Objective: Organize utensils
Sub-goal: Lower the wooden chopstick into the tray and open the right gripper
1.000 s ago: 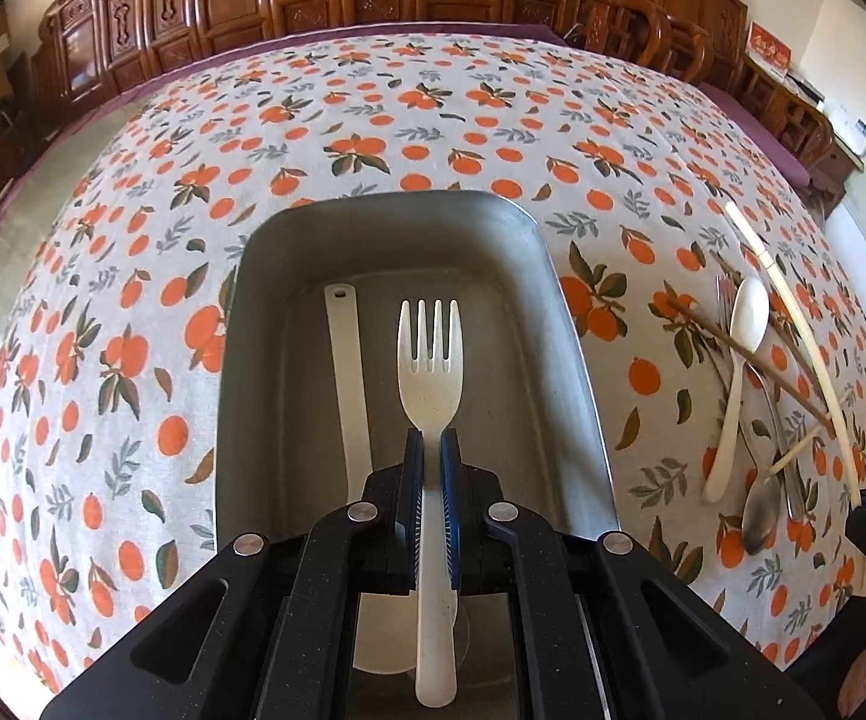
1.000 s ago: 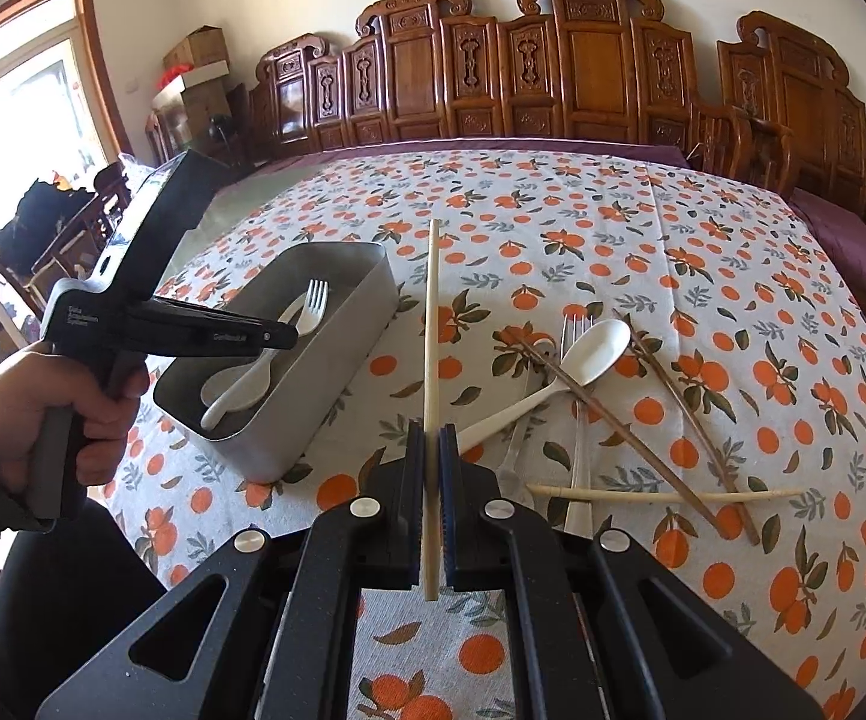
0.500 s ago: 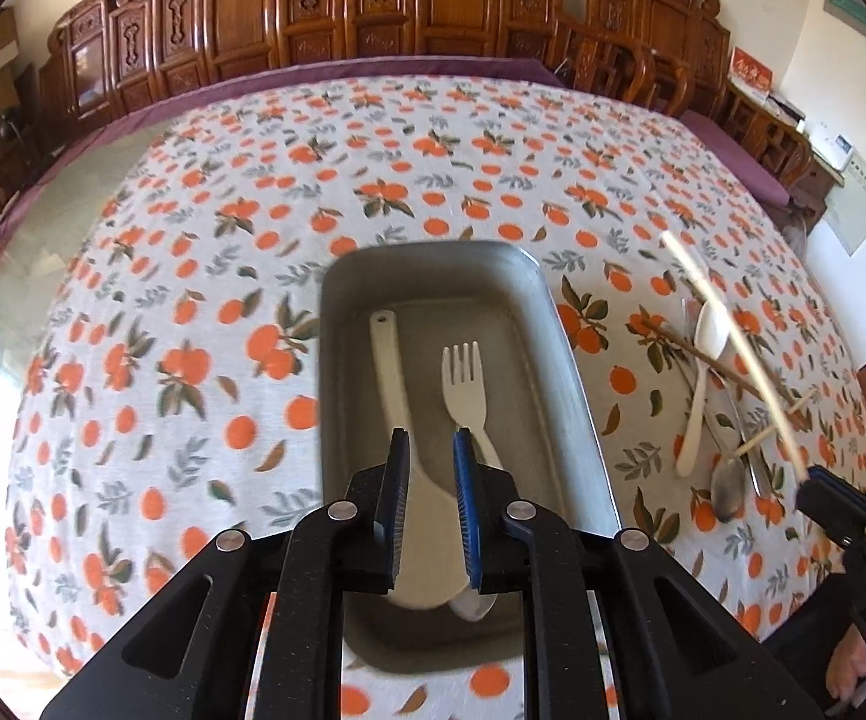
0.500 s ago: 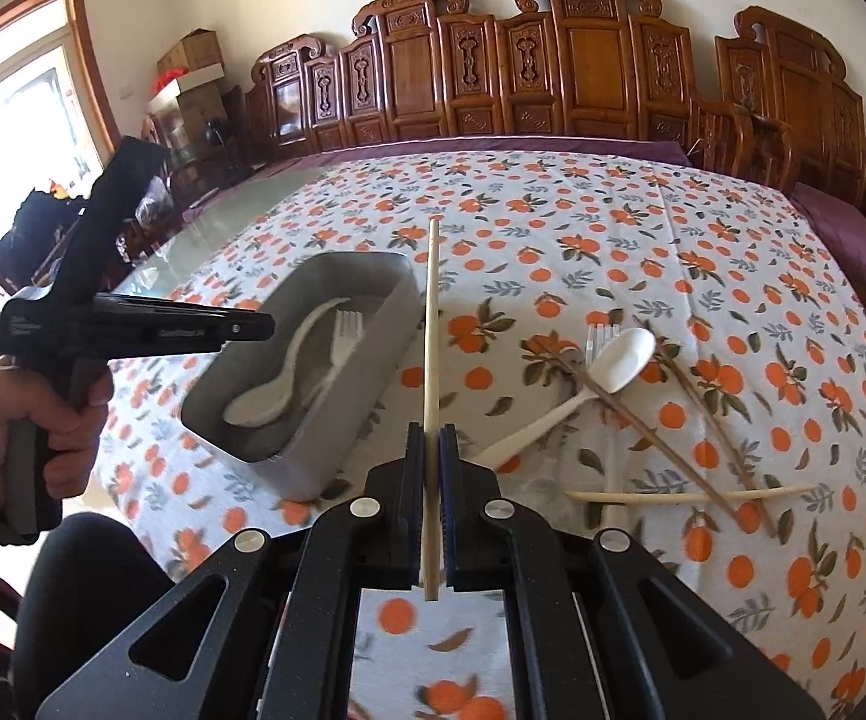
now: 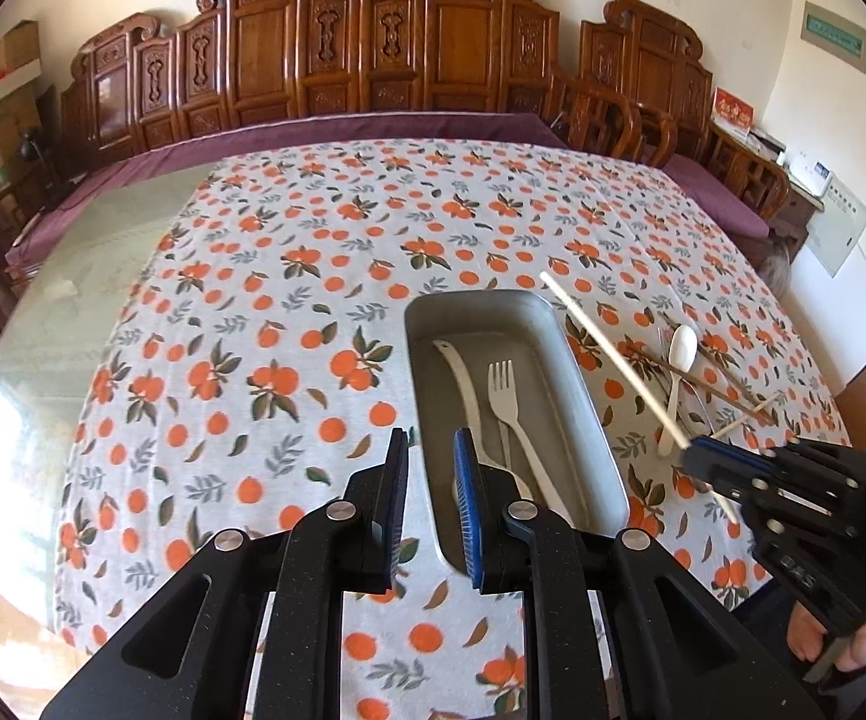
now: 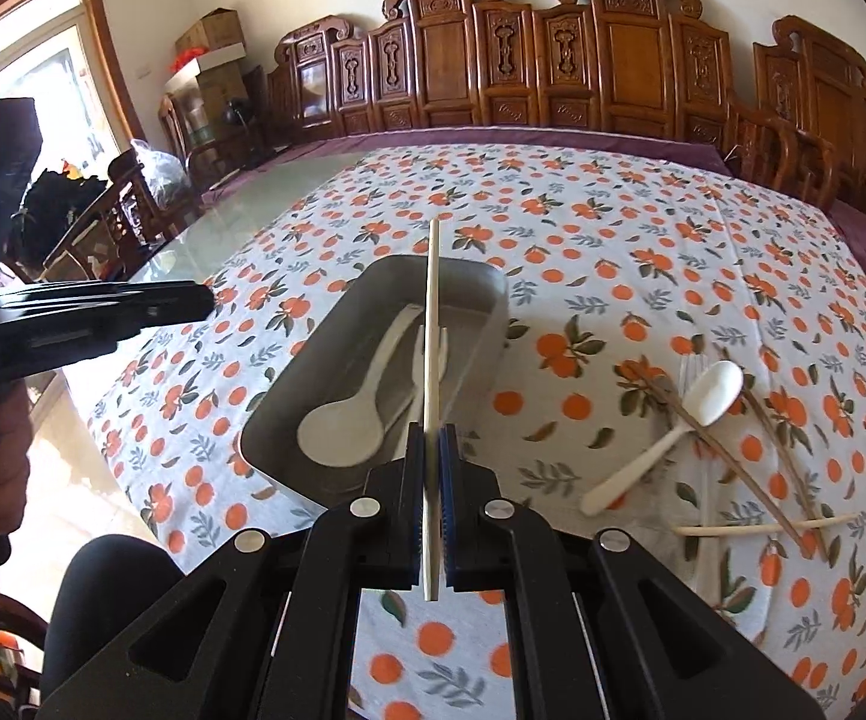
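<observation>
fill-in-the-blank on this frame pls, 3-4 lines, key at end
1. The right gripper is shut on a pale ____.
2. The tray holds a white spoon and a white ____.
3. Nothing is between the opening jaws of the ____ gripper.
4. Two brown chopsticks lie on the ____, outside the tray.

Missing words: chopstick; fork; left; tablecloth

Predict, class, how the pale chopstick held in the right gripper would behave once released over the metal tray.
The pale chopstick looks straight and unbent though gripped near one end, so probably stiff and light. Its slim, rod-like shape suggests it may roll or bounce in the metal tray. The right gripper pinches it narrowly; it might pivot.
</observation>
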